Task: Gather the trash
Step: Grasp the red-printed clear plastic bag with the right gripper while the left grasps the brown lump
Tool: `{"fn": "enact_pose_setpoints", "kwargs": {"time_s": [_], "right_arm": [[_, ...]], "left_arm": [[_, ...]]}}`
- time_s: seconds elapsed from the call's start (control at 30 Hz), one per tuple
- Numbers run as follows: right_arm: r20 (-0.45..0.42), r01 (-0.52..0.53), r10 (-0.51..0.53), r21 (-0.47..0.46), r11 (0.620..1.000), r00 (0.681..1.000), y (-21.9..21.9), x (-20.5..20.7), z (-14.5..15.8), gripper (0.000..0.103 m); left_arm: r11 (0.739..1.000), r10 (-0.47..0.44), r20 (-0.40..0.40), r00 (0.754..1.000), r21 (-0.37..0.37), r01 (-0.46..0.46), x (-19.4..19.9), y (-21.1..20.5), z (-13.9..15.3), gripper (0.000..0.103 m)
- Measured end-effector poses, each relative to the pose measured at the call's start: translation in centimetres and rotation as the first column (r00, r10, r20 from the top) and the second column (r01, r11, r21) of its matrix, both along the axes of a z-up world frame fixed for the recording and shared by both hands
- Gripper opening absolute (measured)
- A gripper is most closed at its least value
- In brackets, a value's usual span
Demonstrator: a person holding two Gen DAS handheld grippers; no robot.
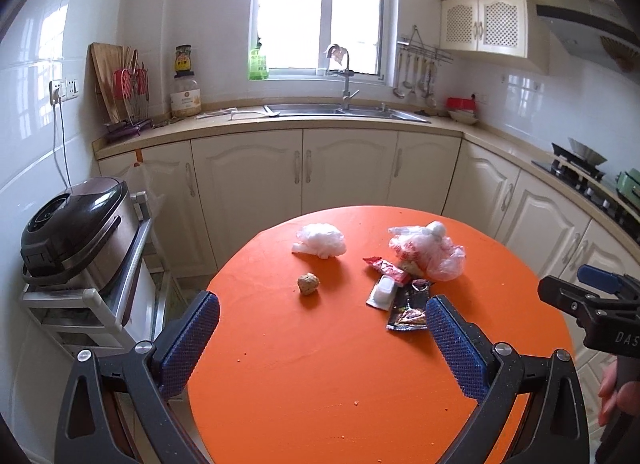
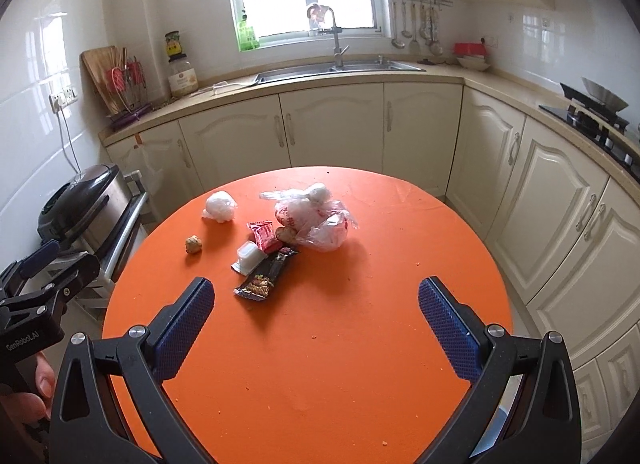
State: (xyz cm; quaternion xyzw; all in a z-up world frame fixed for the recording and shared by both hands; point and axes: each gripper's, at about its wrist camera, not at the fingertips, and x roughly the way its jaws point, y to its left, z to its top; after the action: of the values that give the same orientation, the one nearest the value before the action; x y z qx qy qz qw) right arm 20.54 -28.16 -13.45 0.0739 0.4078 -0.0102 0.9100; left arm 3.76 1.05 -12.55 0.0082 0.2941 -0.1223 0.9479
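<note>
trash lies scattered on the round orange table (image 1: 320, 364), all of it on the half nearer the kitchen counter. taking the clear plastic bag with red print (image 1: 430, 252) as the landmark: a crumpled white plastic wad (image 1: 322, 240) sits well to its left, apart from everything else; a red snack wrapper (image 1: 386, 269) touches the bag's near-left edge; a small white plastic cup (image 1: 382, 293) lies just beside that wrapper, on the side away from the bag; a dark snack wrapper (image 1: 410, 310) stretches from the bag's near edge toward the camera; and a brown crumbly lump (image 1: 308, 284) rests alone, left of the cup and nearer than the white wad. a second, smaller brownish piece is tucked against the bag by the red wrapper (too hidden to say what it is).

the left gripper (image 1: 322, 338) hovers over the near part of the table, its blue-padded jaws spread wide with nothing between them. the right gripper (image 2: 316, 324) is likewise held above the table on the near side of the bag, jaws wide apart and holding nothing. each gripper shows at the edge of the other's view, with a bit of the person's hand on it.

orange crumbs dot the tabletop. left of the table, a rice cooker (image 1: 76, 232) sits on a metal rack.
</note>
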Motion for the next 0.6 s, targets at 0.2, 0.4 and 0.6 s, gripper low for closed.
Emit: {"fn": "enact_pose_setpoints", "kwargs": {"time_s": [0.2,0.4,0.6], "right_arm": [[-0.059,-0.026,0.026,-0.002,1.000,0.998,-0.2,4.1,-2.7,0.103],[-0.132,-0.042,0.043,0.009,0.999,0.990,-0.6,10.2,-6.8,0.103],[-0.192,-0.061,0.061,0.008,0.998,0.980,-0.8,15.5,-10.4,0.103]], "left_arm": [[1.000,0.016,-0.062,0.998,0.008,-0.015,6.0,-1.6,-1.7,0.101],[0.999,0.037,-0.132,0.991,0.039,-0.032,13.8,-3.8,-4.5,0.101],[0.996,0.042,-0.209,0.977,0.088,-0.024,22.1,-7.0,-7.2,0.100]]}}
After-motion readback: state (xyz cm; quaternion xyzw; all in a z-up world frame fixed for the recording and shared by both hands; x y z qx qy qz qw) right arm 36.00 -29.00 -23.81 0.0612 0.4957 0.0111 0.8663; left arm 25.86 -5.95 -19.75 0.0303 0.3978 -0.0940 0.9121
